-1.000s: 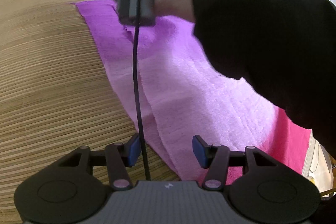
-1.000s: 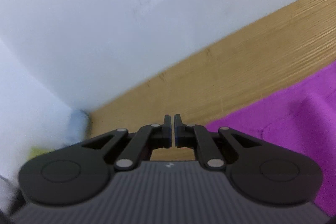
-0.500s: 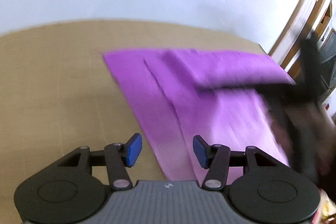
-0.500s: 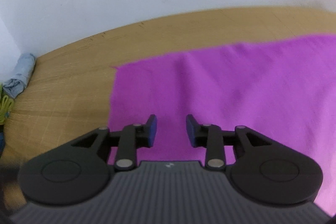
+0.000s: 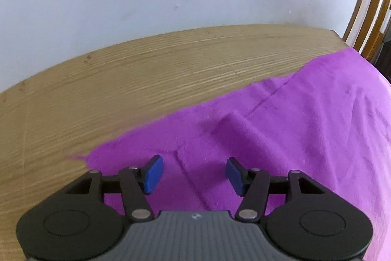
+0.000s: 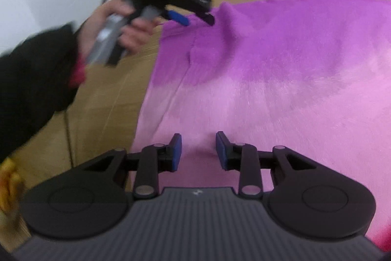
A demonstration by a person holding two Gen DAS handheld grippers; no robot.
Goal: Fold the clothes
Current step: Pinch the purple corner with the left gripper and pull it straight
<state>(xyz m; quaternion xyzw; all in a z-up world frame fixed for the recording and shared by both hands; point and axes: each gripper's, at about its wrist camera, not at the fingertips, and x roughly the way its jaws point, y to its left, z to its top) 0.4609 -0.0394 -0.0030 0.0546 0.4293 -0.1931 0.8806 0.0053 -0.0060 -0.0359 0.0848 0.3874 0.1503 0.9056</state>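
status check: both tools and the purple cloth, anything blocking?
Left tool opening, nothing gripped. Right tool open, empty. Purple cloth flat on table. Nothing blocking.

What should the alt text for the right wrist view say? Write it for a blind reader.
A fuzzy purple cloth garment lies spread on a light wooden table, with the right claw open just above its near part. At upper left, a hand in a black sleeve brings the left claw to the garment's far edge.
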